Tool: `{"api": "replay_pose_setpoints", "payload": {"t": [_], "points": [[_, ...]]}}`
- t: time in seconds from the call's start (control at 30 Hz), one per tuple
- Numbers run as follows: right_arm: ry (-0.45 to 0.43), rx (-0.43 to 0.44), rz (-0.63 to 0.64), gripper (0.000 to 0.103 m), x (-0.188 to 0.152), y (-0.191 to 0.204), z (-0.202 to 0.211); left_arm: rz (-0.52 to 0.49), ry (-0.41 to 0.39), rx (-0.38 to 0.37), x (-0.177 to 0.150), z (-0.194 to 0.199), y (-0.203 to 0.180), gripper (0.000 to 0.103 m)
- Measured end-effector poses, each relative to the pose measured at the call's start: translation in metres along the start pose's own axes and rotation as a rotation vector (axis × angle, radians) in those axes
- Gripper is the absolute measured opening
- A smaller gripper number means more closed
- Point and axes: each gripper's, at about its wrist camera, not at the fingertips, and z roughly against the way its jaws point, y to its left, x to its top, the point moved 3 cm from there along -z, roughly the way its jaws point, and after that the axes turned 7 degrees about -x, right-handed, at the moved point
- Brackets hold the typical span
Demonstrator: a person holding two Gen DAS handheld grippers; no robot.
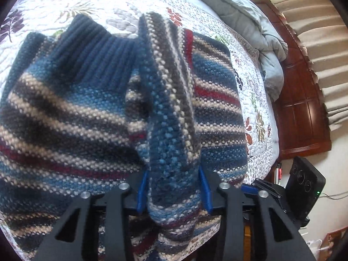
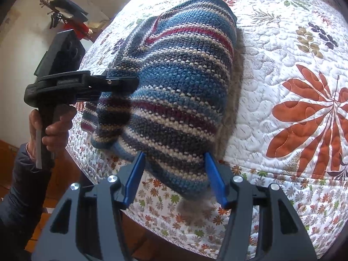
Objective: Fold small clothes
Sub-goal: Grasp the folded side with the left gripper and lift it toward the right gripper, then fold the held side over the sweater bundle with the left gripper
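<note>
In the left wrist view, the striped knit sweater (image 1: 91, 100) fills the frame's left and centre on the floral quilt (image 1: 250, 100); the left gripper (image 1: 174, 187) pinches its raised fold at bottom centre. In the right wrist view, the right gripper (image 2: 176, 174) clamps the hem at bottom centre. A fold looks under way; next, probably lay it across flat.

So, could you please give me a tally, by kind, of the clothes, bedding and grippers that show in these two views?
Striped knit sweater: 1
Floral quilt: 1
Grey comforter: 1
Grippers: 2, the left gripper and the right gripper, each with a fold of the sweater between its blue fingers
Total: 5
</note>
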Motion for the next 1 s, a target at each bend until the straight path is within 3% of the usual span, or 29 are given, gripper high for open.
{"api": "replay_pose_setpoints", "payload": {"t": [0.23,0.3,0.53,0.73,1.0], "points": [[-0.025,0.015,-0.009,0.057,0.001,-0.002,0.016,-0.037,-0.081,-0.004,-0.002,0.024,-0.022,0.028],[-0.048,0.029,-0.014,0.057,0.002,-0.002,0.027,-0.059,-0.123,-0.025,-0.001,0.048,-0.032,0.027],[-0.075,0.028,0.006,0.058,0.003,0.005,0.039,-0.083,-0.222,0.016,0.004,0.112,-0.033,0.027],[-0.050,0.036,0.021,0.058,0.001,0.011,0.028,0.013,-0.277,0.066,-0.001,0.152,0.021,0.027],[-0.016,0.023,0.044,0.058,0.007,0.026,0.012,0.158,-0.247,0.112,-0.009,0.128,0.100,0.027]]}}
